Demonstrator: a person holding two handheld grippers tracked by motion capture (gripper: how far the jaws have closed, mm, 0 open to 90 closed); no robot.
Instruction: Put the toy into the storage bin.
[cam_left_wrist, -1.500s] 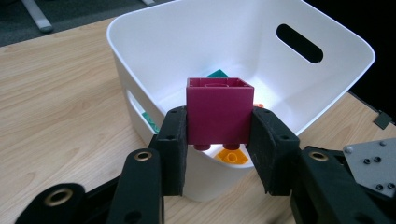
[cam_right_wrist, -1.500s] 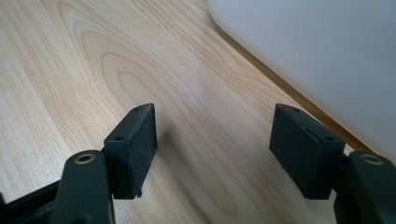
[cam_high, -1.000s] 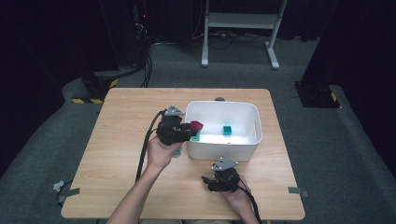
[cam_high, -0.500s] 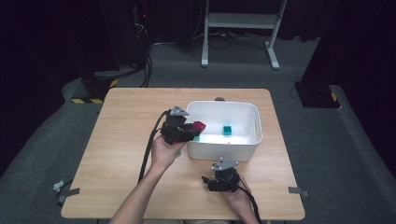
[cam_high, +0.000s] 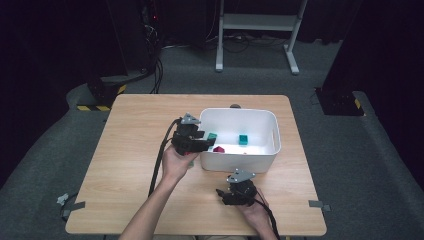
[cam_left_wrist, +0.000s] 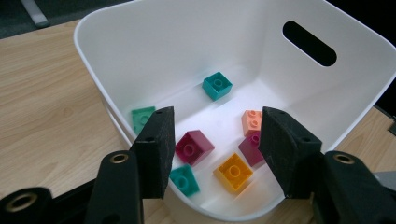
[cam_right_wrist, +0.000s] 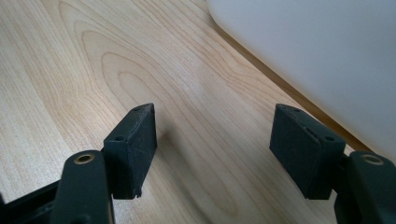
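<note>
White bin (cam_high: 272, 131) on wooden table (cam_high: 130, 150). Left gripper (cam_left_wrist: 215, 140) poised over bin's near rim, jaws just opened, nothing clamped; dark red brick (cam_left_wrist: 193, 146) lies below, inside bin (dropped, it is judged). Right gripper (cam_right_wrist: 212, 142) parked beside bin, jaws apart, empty.

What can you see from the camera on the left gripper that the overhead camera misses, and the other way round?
The left gripper view looks into the white bin and picks out an orange brick, a peach brick and a second dark red brick.

The high view takes in the whole table, the person's forearms, the right gripper resting near the bin, and the dark floor around.

Both show the bin, a teal brick on its floor, a dark red brick and the left gripper, jaws just opened and nothing between them.
</note>
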